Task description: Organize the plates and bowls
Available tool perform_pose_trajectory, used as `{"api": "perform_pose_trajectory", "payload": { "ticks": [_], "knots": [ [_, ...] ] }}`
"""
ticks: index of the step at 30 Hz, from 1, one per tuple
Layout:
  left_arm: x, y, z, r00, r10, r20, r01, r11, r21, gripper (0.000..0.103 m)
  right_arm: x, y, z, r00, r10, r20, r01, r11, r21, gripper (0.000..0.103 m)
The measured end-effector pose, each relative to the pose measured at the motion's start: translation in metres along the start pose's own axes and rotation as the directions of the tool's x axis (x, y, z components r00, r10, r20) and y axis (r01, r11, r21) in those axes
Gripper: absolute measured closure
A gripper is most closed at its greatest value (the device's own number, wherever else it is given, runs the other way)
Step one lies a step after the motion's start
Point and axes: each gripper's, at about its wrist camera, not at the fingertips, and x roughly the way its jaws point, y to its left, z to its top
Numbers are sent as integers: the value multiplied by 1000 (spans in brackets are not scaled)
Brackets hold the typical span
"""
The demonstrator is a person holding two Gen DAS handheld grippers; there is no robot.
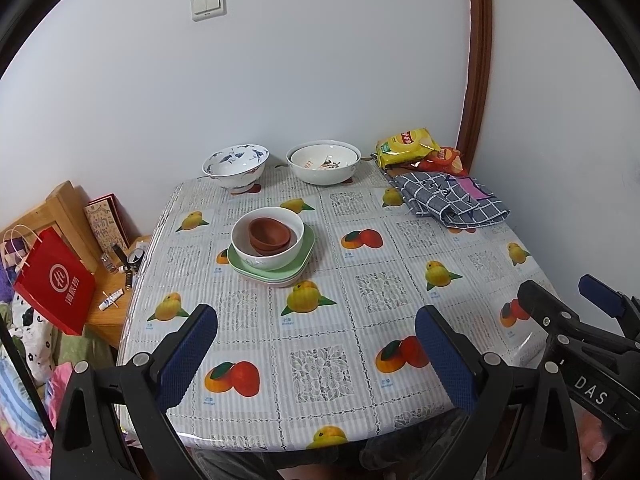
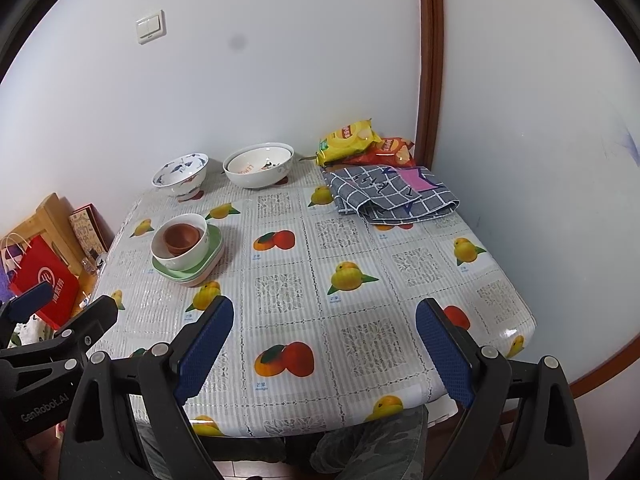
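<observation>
A stack stands left of the table's middle: green square plates (image 1: 306, 254) (image 2: 214, 246), a white bowl (image 1: 280, 258) (image 2: 196, 254) on them, and brown clay bowls (image 1: 269, 234) (image 2: 181, 237) nested inside. A blue-and-white footed bowl (image 1: 235, 166) (image 2: 181, 174) and a large white bowl (image 1: 323, 164) (image 2: 258, 168) with a smaller one inside stand at the far edge. My left gripper (image 1: 316, 322) is open and empty above the near edge. My right gripper (image 2: 324, 320) is open and empty beside it, also seen in the left wrist view (image 1: 560, 294).
The table (image 1: 384, 280) (image 2: 360, 256) has a fruit-print cover. A grey checked cloth (image 1: 452, 200) (image 2: 392, 194) and snack bags (image 1: 408, 146) (image 2: 350, 140) lie at the far right corner. A red paper bag (image 1: 54, 284) (image 2: 42, 284) and a wooden stand with small items stand left of the table.
</observation>
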Motion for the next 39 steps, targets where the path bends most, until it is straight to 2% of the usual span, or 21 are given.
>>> {"api": "perform_pose_trajectory", "payload": {
  "ticks": [39],
  "knots": [
    [3, 4, -5, 1000, -8, -11, 8, 1000, -12, 3, -2, 12, -6, 1000, 16, 10, -16, 1000, -14, 11]
  ]
}}
